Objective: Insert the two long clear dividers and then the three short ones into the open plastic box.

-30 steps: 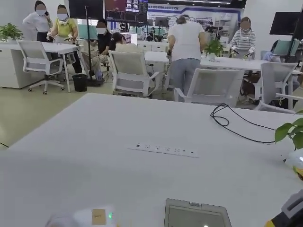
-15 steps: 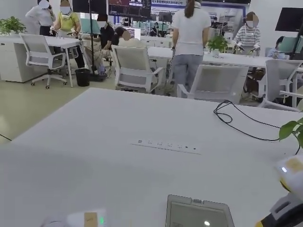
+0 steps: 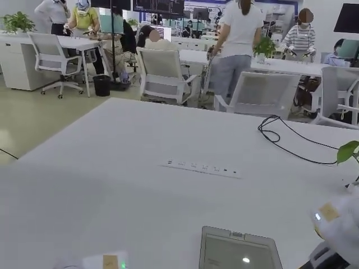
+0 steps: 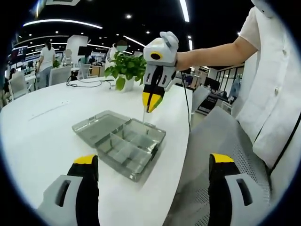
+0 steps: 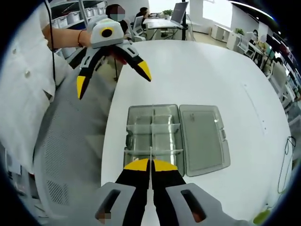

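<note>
The open plastic box (image 5: pixel 153 136) lies near the table's edge, its flat lid (image 5: pixel 204 139) folded out beside it. Clear dividers stand inside and split it into compartments. My right gripper (image 5: pixel 150 164) is shut on a thin clear divider (image 5: pixel 150 154), seen edge-on, just above the box's near end. In the left gripper view the box (image 4: pixel 127 146) sits ahead, and the right gripper (image 4: pixel 151 102) hangs over its far side. My left gripper (image 4: pixel 154 160) is open wide and holds nothing. In the right gripper view, the left gripper (image 5: pixel 113 79) hovers beyond the box. The lid (image 3: pixel 241 255) shows at the bottom of the head view.
A grey mesh chair (image 5: pixel 70 141) stands against the table's edge beside the box. A potted plant (image 4: pixel 127 68) and a black cable (image 3: pixel 280 134) lie further along the table. A power strip (image 3: pixel 202 168) is set in the tabletop. People and white chairs are beyond.
The head camera has tilted and shifted, so the room has slid upward. At the lower right edge a gripper's white body has come a little further into the picture.
</note>
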`<state>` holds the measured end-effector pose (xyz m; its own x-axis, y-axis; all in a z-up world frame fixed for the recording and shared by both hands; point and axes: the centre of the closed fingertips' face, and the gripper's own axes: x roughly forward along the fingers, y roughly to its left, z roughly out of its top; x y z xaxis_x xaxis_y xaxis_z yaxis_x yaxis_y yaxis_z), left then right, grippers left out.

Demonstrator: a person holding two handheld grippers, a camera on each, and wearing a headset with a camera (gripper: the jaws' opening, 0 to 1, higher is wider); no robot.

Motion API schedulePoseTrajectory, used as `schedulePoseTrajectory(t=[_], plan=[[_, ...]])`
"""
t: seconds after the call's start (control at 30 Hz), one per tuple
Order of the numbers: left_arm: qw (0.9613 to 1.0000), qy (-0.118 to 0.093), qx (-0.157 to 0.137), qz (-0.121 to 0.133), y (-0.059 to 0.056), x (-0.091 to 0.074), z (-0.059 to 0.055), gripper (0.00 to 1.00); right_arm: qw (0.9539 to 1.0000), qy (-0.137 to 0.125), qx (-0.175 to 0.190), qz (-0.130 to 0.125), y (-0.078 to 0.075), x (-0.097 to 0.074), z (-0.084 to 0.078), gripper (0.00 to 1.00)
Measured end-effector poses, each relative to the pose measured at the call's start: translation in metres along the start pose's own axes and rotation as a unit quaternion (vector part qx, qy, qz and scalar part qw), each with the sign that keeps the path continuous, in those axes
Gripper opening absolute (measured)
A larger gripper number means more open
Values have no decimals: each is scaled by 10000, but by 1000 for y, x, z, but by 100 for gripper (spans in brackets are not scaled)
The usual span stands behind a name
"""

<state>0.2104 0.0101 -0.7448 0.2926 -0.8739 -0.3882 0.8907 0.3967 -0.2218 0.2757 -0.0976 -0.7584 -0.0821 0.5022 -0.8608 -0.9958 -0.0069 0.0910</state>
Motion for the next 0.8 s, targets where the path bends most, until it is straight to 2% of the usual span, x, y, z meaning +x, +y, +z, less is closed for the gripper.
schedulePoseTrajectory(t=[0.43, 0.8], plan=[[10000, -20, -29, 3, -1, 0, 0, 99, 9999, 160, -24, 8, -2, 10, -6, 3], [10000, -9, -38, 6, -2, 0, -2, 98, 9999, 161, 37, 24, -3, 16, -7, 3]])
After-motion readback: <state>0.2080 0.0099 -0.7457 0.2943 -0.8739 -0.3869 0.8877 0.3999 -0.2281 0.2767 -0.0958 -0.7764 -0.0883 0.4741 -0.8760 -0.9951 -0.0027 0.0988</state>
